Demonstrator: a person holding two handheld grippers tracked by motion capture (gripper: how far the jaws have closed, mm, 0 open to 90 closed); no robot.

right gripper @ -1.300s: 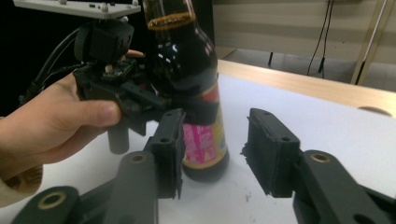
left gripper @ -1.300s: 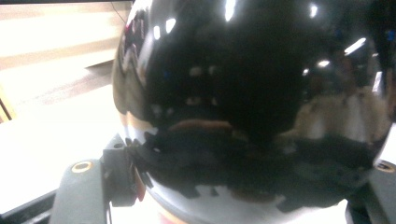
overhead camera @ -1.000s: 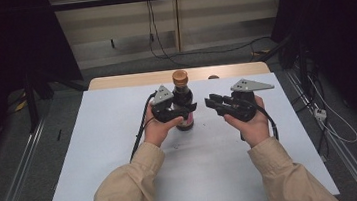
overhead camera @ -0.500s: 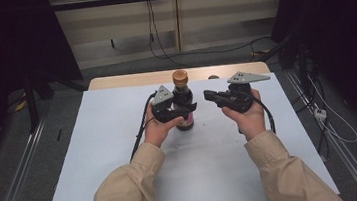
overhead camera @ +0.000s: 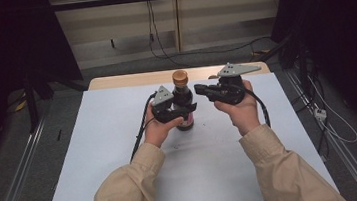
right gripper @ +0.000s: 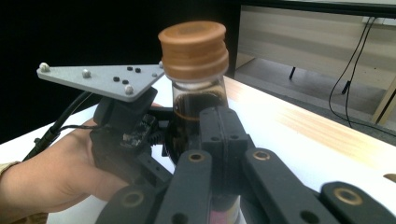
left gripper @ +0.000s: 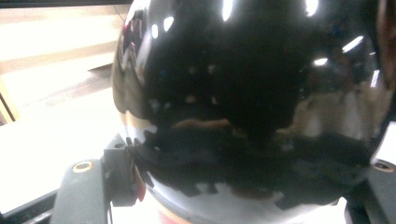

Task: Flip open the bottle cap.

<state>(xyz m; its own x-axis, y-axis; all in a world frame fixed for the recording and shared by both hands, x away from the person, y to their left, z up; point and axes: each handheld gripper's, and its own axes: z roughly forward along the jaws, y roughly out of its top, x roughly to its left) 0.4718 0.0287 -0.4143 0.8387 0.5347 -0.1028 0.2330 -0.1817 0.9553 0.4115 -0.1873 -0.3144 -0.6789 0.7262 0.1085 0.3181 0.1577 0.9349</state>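
The bottle (overhead camera: 183,105) stands near the desk's (overhead camera: 96,154) far edge, clamped at its body by the left gripper (overhead camera: 180,113). The right gripper (overhead camera: 200,89), fingers clenched empty, should open, level with the cap (right gripper: 193,43), then twist.

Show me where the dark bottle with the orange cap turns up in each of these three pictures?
High view: the bottle stands at the table's middle, clamped by the left gripper.
Left gripper view: its glossy dark body looms close between the jaws.
Right gripper view: it rises at centre, behind the shut right gripper.
Shared landmark: the orange cap, also in the high view.
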